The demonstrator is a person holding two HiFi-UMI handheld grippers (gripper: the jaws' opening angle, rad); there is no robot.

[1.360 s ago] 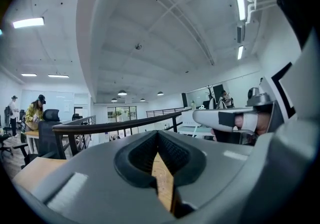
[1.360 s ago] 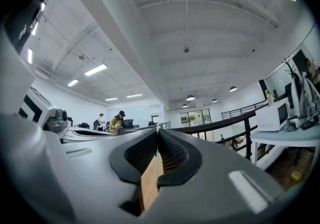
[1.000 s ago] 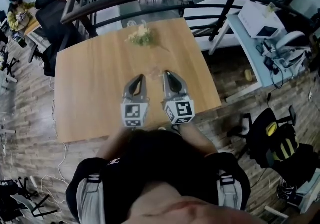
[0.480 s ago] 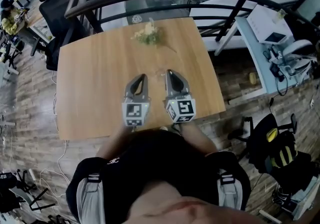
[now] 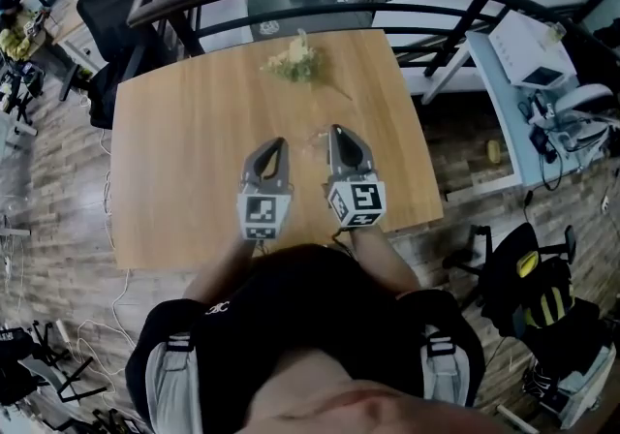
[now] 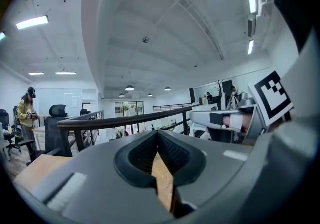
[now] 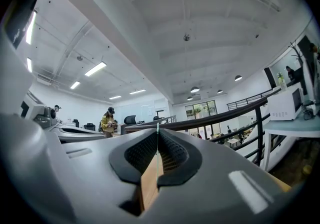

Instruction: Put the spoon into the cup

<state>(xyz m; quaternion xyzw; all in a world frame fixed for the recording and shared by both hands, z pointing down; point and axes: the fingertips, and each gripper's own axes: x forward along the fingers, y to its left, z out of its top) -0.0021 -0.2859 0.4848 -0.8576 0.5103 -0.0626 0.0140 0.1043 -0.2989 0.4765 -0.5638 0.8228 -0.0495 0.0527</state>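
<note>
Two hand-held grippers are pointing level over one counter (image 5: 174, 161) that is carrying one flower bunch (image 5: 296, 61).
The left hand-held gripper (image 5: 279, 144) and right hand-held gripper (image 5: 336, 132) are sitting side by side, aiming toward the flowers, each with jaws pressed together. One faint clear shape (image 5: 315, 139) is showing between their tips; whether it is the spoon or the cup, I cannot tell.

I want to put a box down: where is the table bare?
Bare: the wide left part of the table, from its left edge to the left gripper, and the strip right of the right gripper. Crowded: the far edge, with flowers.
</note>
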